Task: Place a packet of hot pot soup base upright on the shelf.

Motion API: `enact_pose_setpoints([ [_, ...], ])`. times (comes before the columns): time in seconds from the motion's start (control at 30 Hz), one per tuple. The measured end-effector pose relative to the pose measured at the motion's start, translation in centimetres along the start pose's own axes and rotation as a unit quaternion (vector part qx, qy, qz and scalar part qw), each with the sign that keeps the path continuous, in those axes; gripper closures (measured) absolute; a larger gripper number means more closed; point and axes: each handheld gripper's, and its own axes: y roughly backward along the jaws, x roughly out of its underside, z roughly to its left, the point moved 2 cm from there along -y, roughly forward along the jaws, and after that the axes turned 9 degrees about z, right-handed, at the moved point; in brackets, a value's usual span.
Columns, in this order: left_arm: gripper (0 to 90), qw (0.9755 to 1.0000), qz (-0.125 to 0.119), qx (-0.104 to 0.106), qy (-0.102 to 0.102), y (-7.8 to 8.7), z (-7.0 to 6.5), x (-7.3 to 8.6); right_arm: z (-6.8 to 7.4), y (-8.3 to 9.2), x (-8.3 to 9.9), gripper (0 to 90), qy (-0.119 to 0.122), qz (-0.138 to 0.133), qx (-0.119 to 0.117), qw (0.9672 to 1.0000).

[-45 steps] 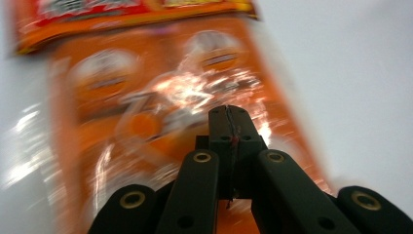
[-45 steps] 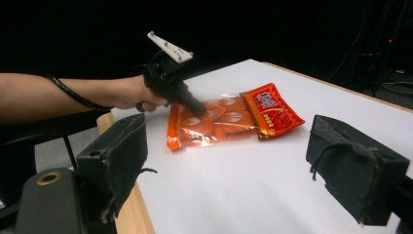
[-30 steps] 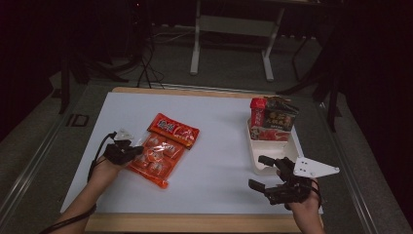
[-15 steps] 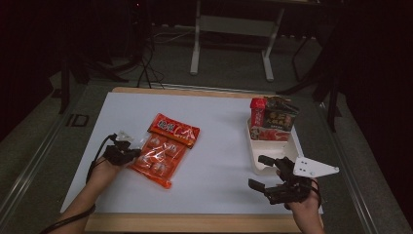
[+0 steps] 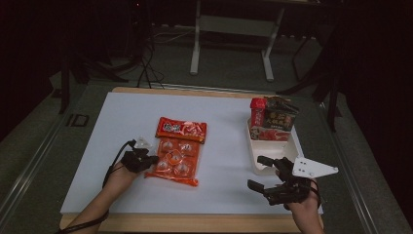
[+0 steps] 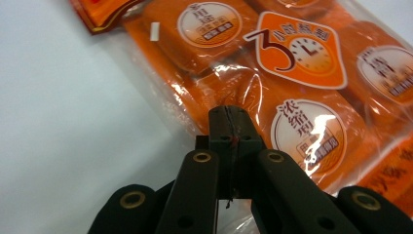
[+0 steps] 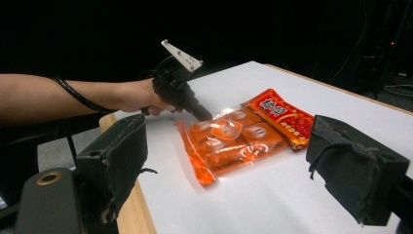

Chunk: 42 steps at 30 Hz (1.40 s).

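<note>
Orange snack bag (image 5: 178, 152) lies flat on the white worktop (image 5: 219, 126), left of centre, red header end pointing away from the person, clear-windowed part with round-labelled pieces toward them. Left gripper (image 5: 146, 160) sits at the bag's left edge near its lower half; in the left gripper view (image 6: 229, 127) jaws are fully closed together, tips on the clear plastic edge of the bag, pinching the film as far as I can tell. Right gripper view shows the same: left gripper (image 7: 202, 114) tips at the bag (image 7: 238, 134) corner, hand (image 7: 141, 100) behind it. Right gripper (image 5: 265, 173) rests near the worktop's front right, jaws spread wide, nothing between them. White tray (image 5: 272, 151) just beyond it at the right, with a red and dark package (image 5: 272, 119) standing at its far end.
</note>
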Motion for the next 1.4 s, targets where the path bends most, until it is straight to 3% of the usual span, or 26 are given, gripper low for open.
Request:
enact_pose_setpoints([
  [0.07, 90.0, 0.9999, 0.000, 0.017, -0.003, -0.1, -0.4, -0.1, 0.0, 0.0, 0.1, 14.9, 0.000, 0.001, 0.001, 1.0000],
  [0.2, 90.0, 0.9999, 0.002, 0.016, -0.003, -0.1, -0.6, -0.3, -0.1, 0.0, 0.1, 14.9, 0.000, 0.002, 0.002, 1.0000],
  [0.3, 90.0, 0.9999, -0.004, 0.011, 0.009, -0.1, 0.0, -0.6, -0.1, 0.1, 0.1, 14.9, -0.002, 0.001, 0.001, 1.0000],
  [0.43, 90.0, 0.9992, -0.019, -0.012, 0.034, -0.1, 1.4, -1.6, -0.1, 0.1, 0.1, 14.9, -0.002, 0.000, 0.001, 1.0000],
  [0.53, 90.0, 0.9985, -0.021, -0.032, 0.039, 0.0, 2.3, -2.3, -0.2, 0.2, 0.2, 14.9, -0.003, 0.000, 0.003, 1.0000],
  [0.8, 90.0, 0.9969, -0.021, -0.050, 0.056, -1.1, 3.8, -3.3, -0.3, 0.2, 0.2, 14.9, -0.005, -0.001, 0.002, 1.0000],
  [1.07, 90.0, 0.9982, -0.018, -0.025, 0.051, -2.3, 2.9, -4.0, -0.4, 0.1, 0.3, 14.9, -0.006, 0.002, 0.001, 1.0000],
  [1.13, 90.0, 0.9987, -0.009, -0.030, 0.039, -2.4, 2.4, -4.3, -0.3, 0.1, 0.3, 14.9, -0.006, 0.001, 0.000, 1.0000],
  [1.4, 90.0, 0.9991, -0.008, -0.016, 0.038, -2.4, 1.8, -4.0, -0.3, 0.0, 0.3, 14.9, -0.006, 0.001, -0.003, 1.0000],
])
